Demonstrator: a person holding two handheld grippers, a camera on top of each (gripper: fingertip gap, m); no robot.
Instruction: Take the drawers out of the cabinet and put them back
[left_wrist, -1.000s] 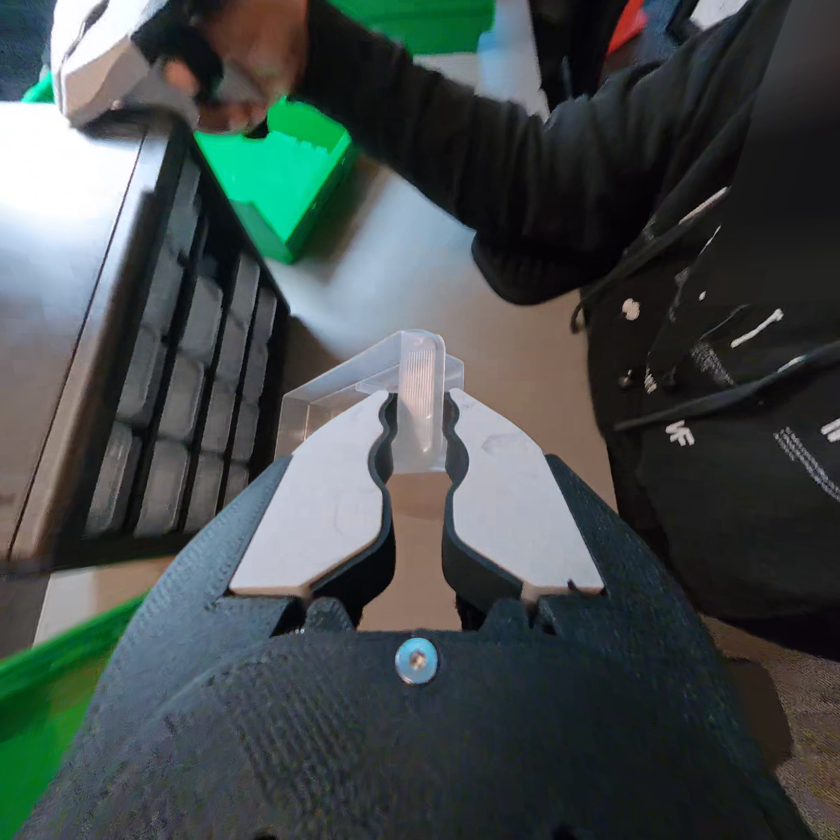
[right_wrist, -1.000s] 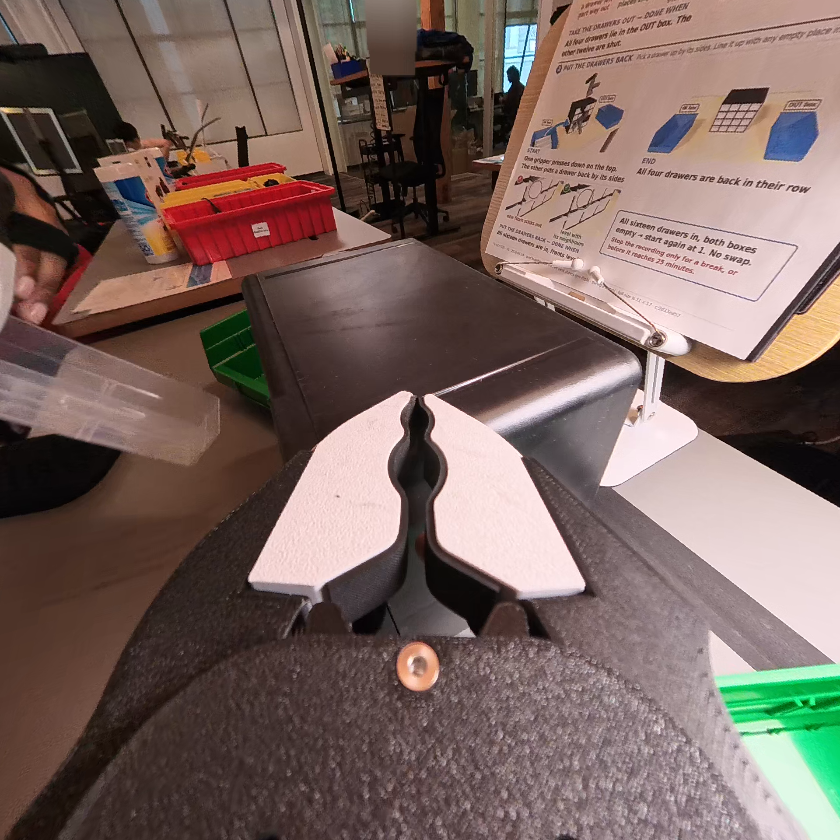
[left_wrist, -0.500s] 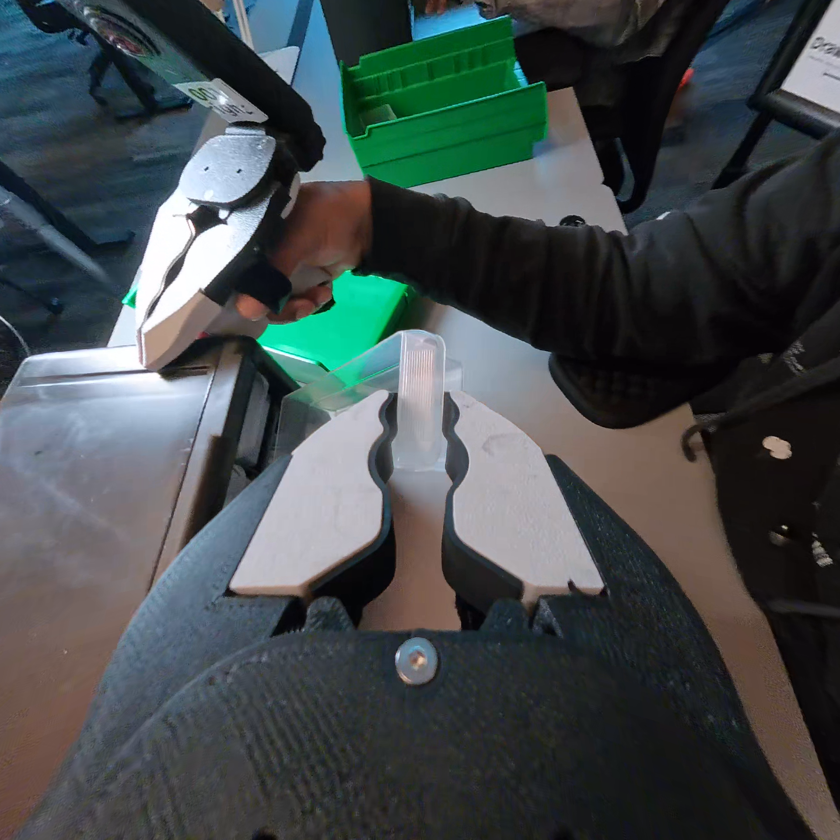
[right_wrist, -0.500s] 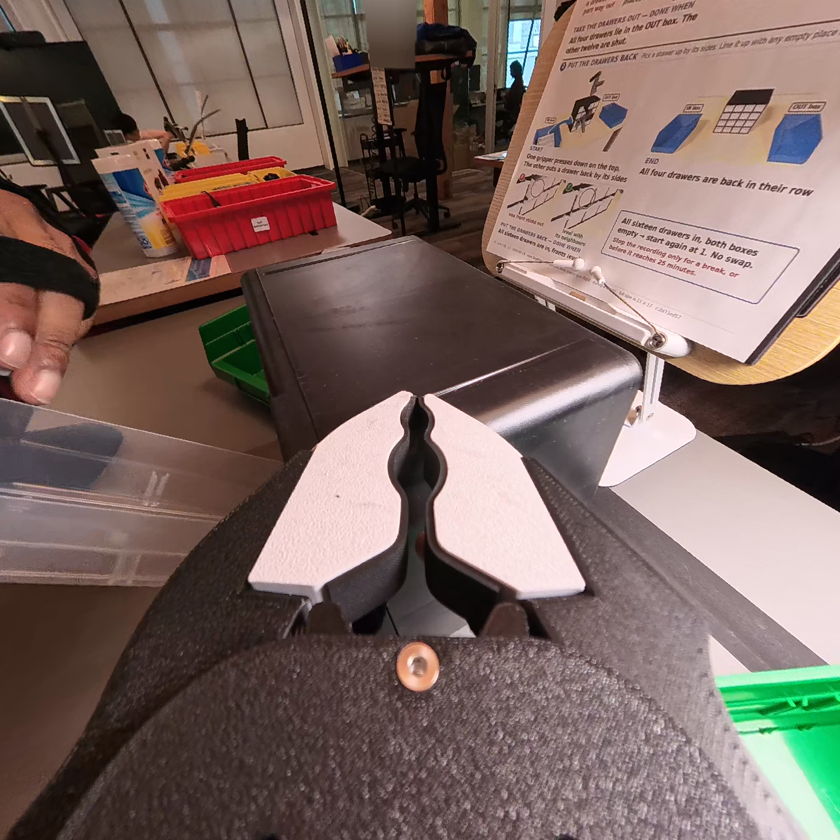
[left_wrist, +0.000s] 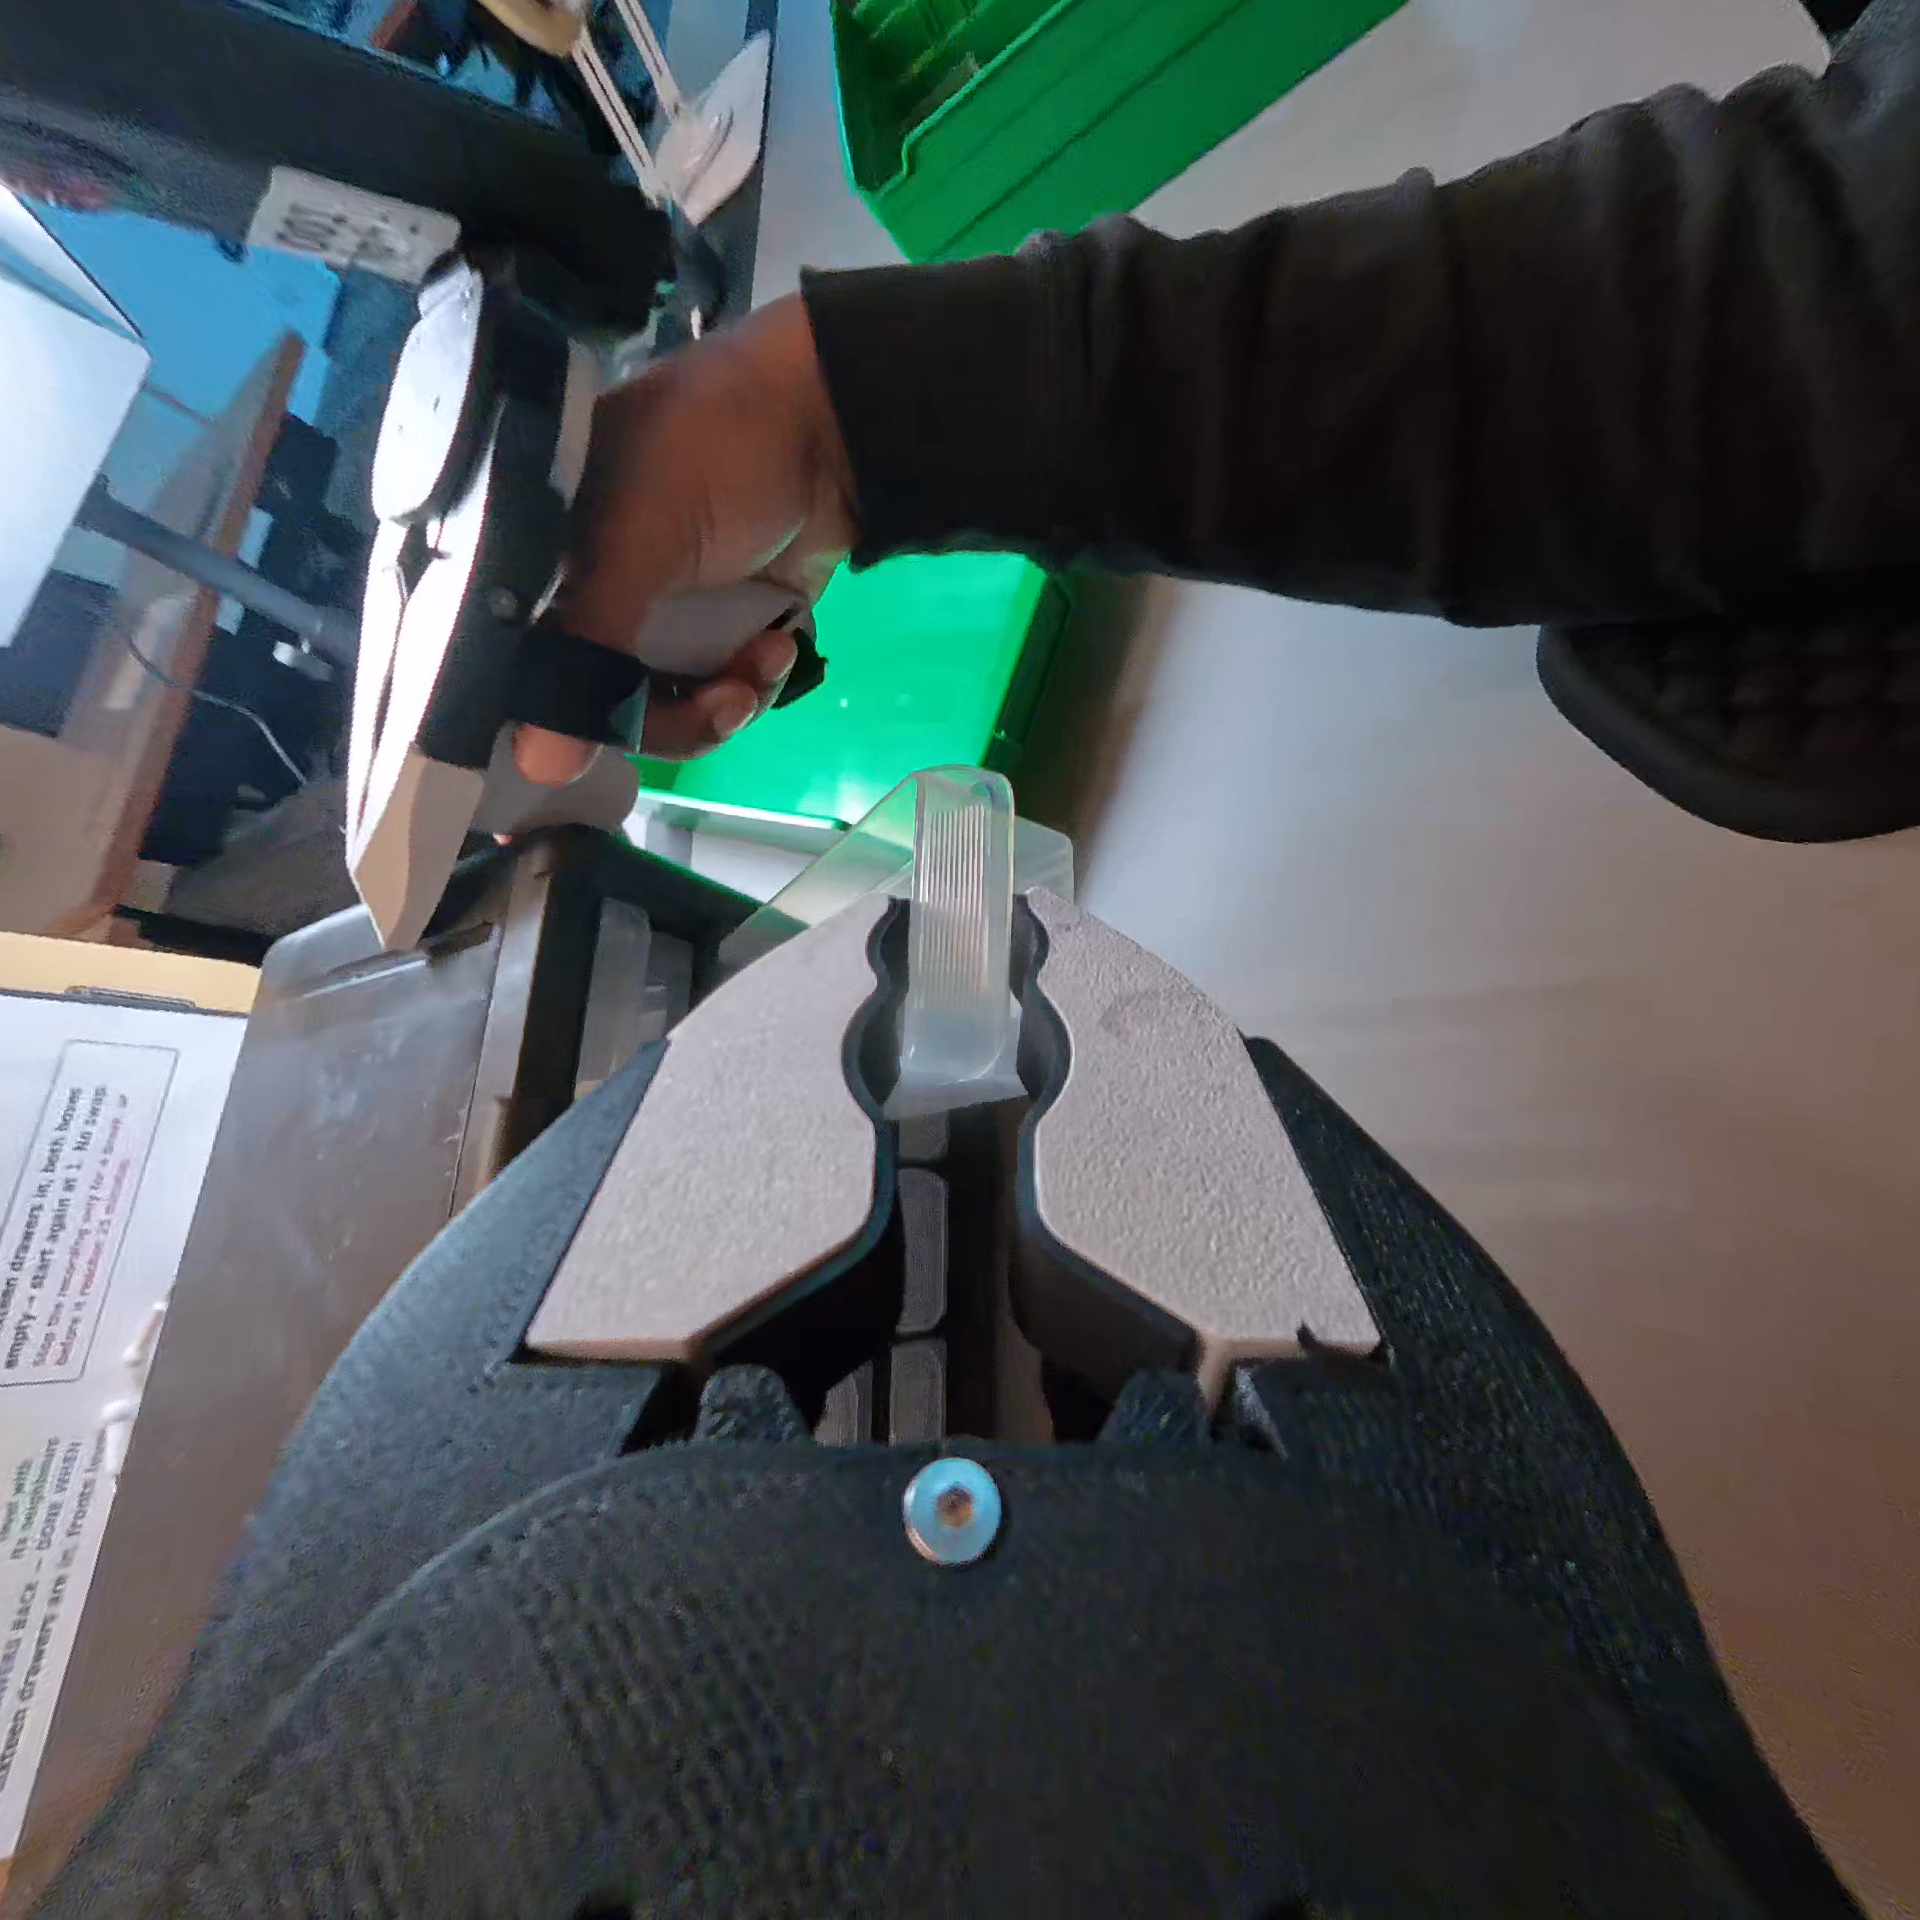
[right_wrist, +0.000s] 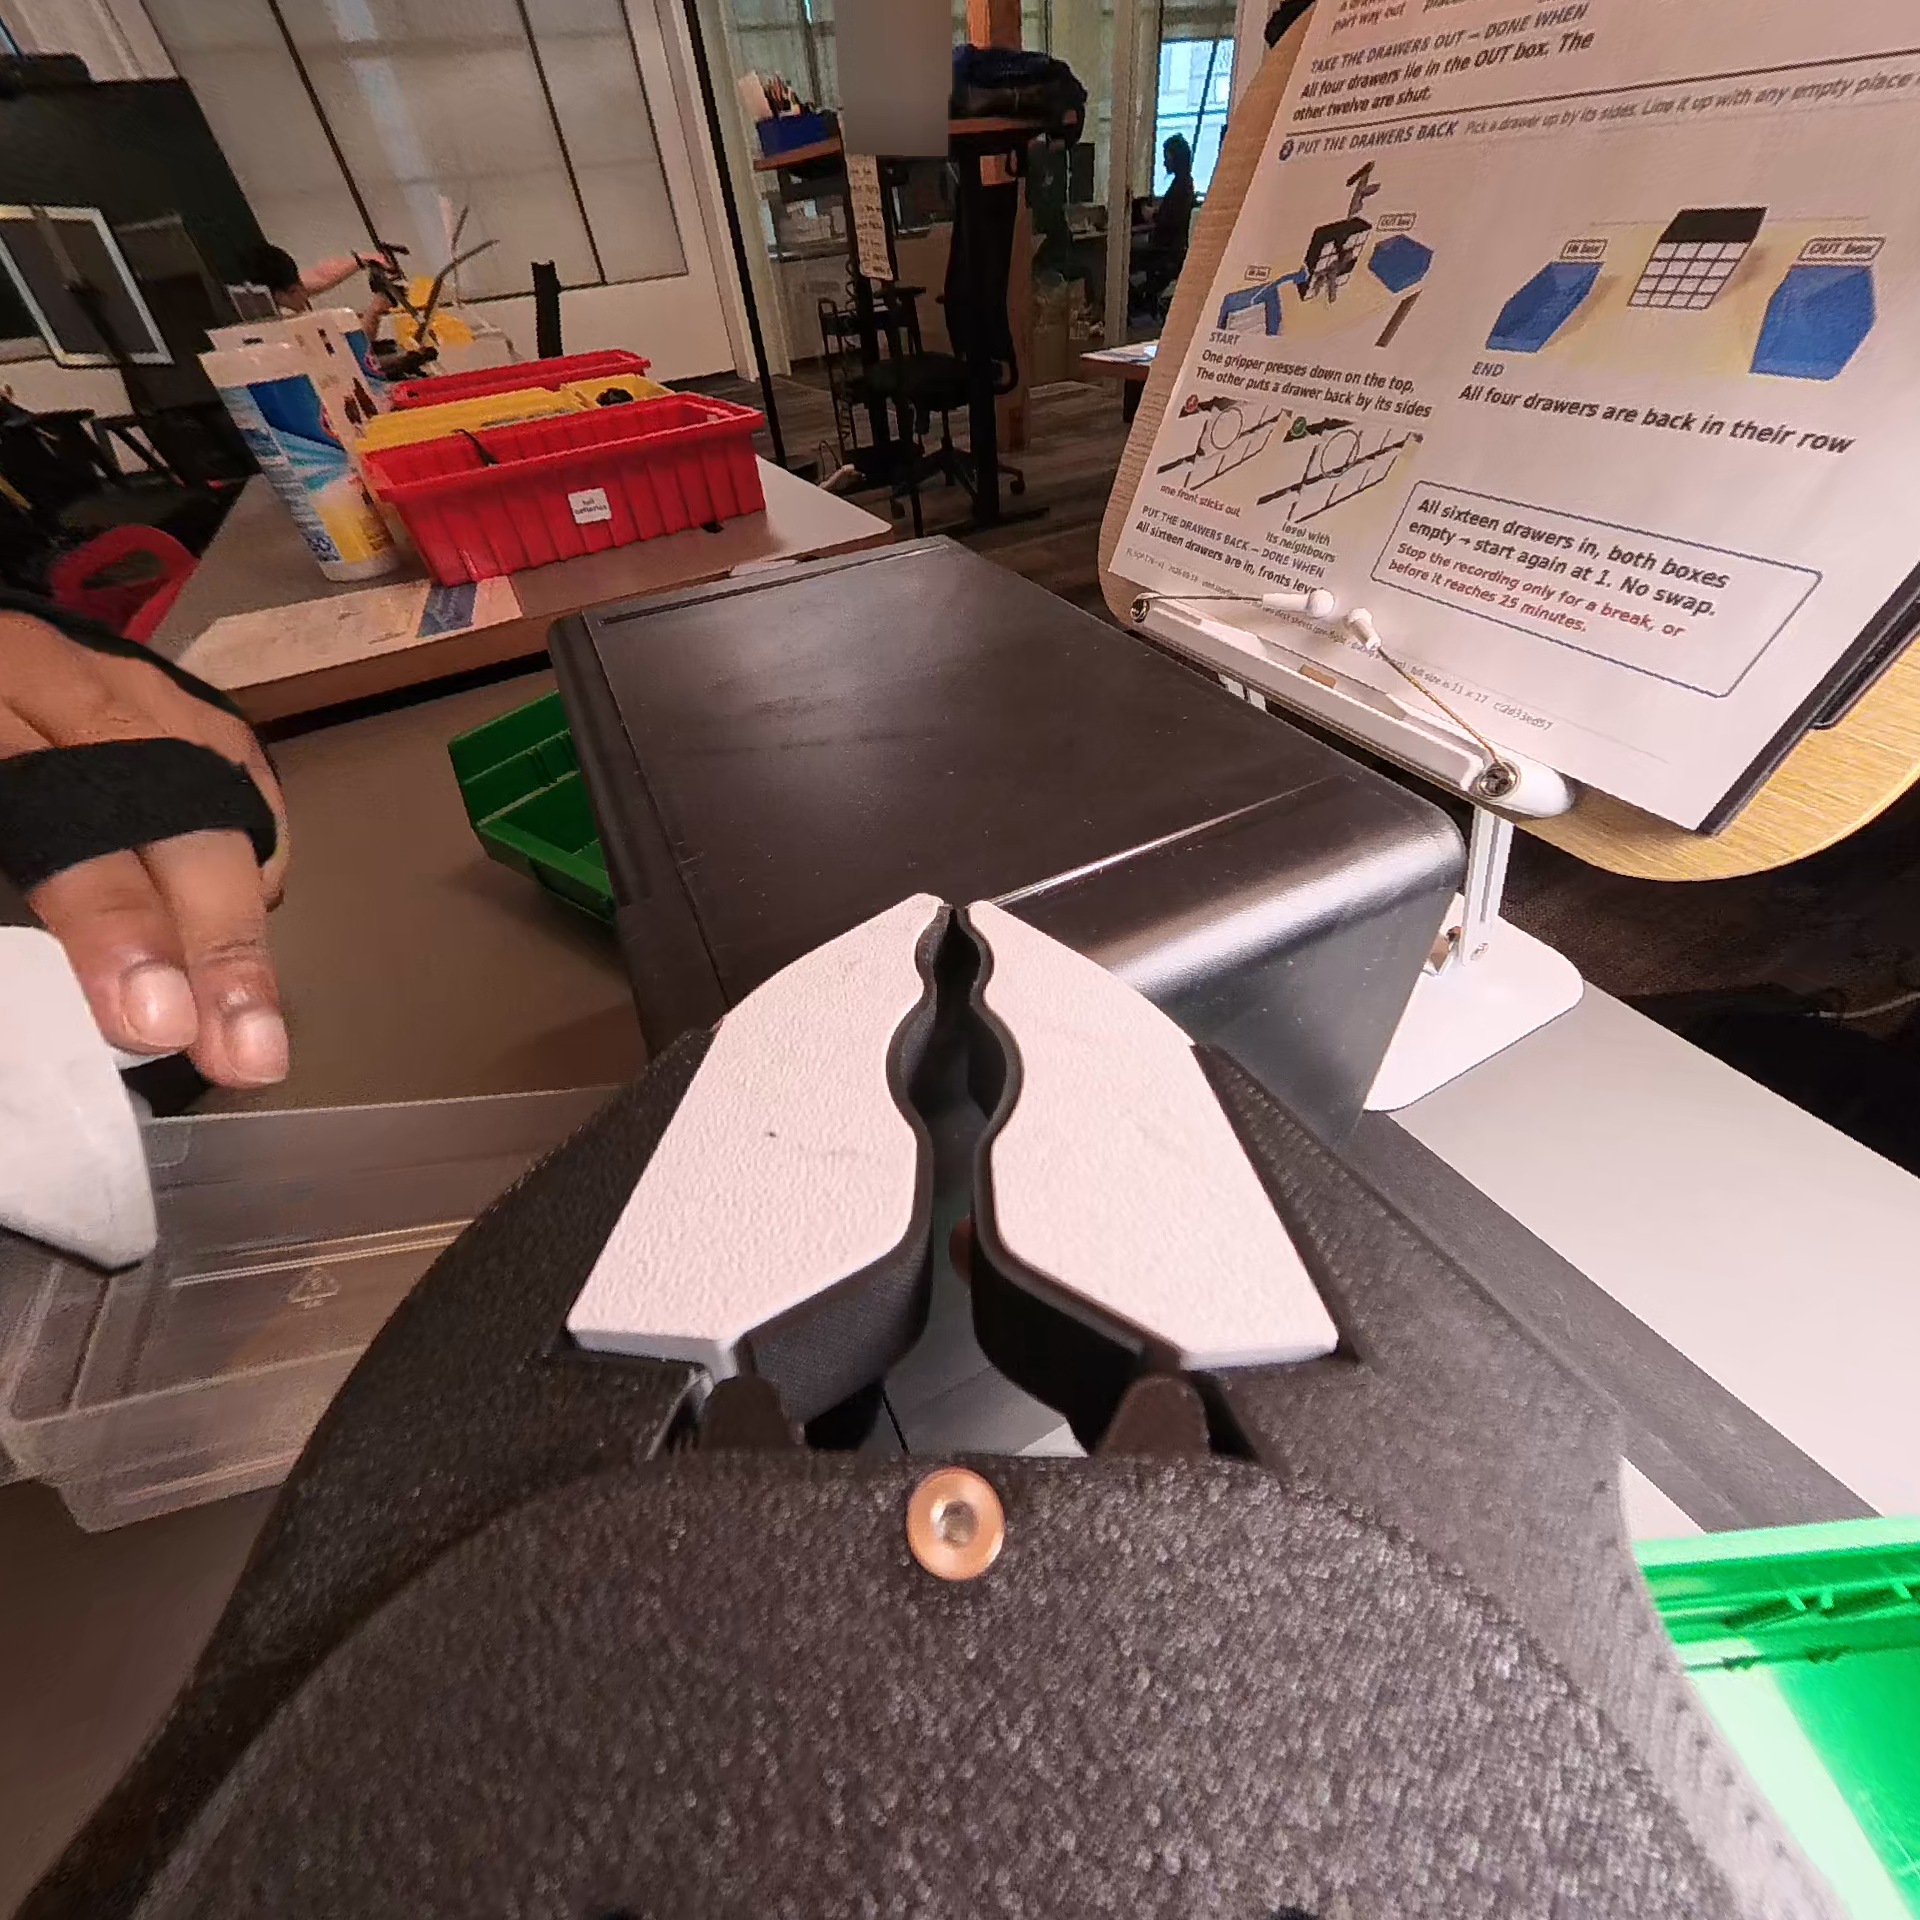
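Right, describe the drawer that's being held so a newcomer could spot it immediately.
Start at the black cabinet on the table, with the right gripper shut and resting on its top. At the cabinet's front, the left gripper is shut on the handle of a clear plastic drawer. Unlike the grey drawers seated in the cabinet's face, it is transparent and sticks out.
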